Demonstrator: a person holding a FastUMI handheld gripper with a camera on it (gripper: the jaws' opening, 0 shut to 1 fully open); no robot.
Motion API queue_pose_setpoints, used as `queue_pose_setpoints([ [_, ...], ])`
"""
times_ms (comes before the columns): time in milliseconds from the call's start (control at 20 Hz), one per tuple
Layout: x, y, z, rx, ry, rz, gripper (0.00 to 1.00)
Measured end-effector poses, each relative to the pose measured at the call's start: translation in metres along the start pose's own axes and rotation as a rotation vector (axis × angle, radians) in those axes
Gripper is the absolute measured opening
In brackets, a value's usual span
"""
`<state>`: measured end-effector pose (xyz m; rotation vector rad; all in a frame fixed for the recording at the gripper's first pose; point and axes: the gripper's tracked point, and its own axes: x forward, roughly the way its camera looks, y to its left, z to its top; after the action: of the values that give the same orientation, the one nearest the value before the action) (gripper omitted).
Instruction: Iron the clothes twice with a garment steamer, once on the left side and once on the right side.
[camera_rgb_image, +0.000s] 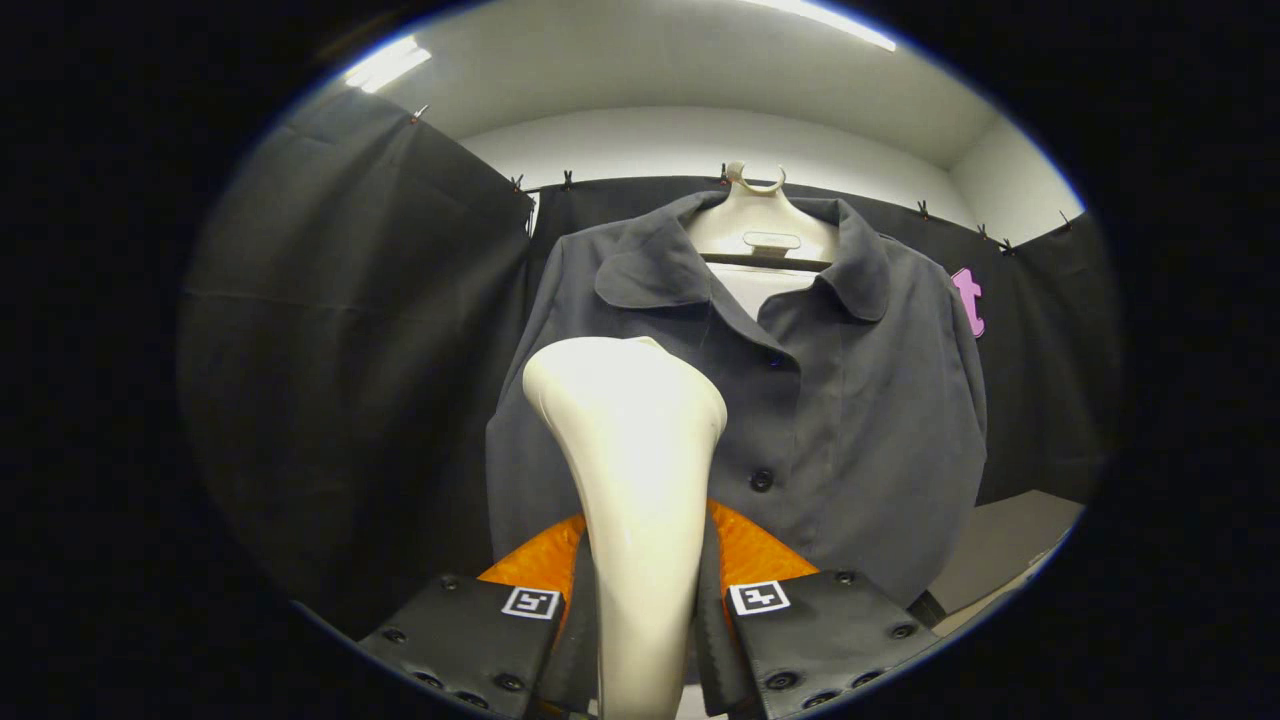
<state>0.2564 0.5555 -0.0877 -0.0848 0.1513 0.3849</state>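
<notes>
1. The gripper (645, 620) pinches the steamer (630, 470) by its handle; both fingers press against the handle's sides, one on each flank.
2. The steamer is smooth, glossy cream plastic. Its slim handle rises from between the fingers and flares into a broad, rounded head with a slanted top edge.
3. The head stands in front of the left chest panel of the shirt (850, 420), below the collar. Whether it touches the cloth cannot be told.
4. The shirt is dark grey, matte woven fabric with a wide, flat, rounded collar and a row of dark round buttons (761, 480) down the front placket. It is buttoned and hangs fairly flat, with soft folds at the sides.
5. The shirt hangs on a pale plastic hanger (762, 235) with a curved hook and a dark crossbar, showing in the open neck.
6. Just beyond the fingers, on either side of the handle, an orange textured surface (750, 550) shows under the shirt's hem.
7. Behind the shirt, black cloth (340, 350) forms the booth wall, held along its top by small clips (567, 180).
8. Above are a white wall and ceiling with bright strip lights (385, 65). A pale floor (1010, 545) shows beside the shirt's lower edge.
</notes>
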Motion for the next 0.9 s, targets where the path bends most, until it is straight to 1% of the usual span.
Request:
queue_pose_setpoints([
  [200,0.007,0.006,-0.003,0.002,0.003,0.025,0.48],
  [500,0.016,-0.003,-0.006,-0.005,0.010,0.005,0.48],
  [700,0.009,-0.003,-0.019,0.002,0.040,0.019,0.48],
  [900,-0.001,-0.003,-0.044,0.028,0.096,0.024,0.48],
])
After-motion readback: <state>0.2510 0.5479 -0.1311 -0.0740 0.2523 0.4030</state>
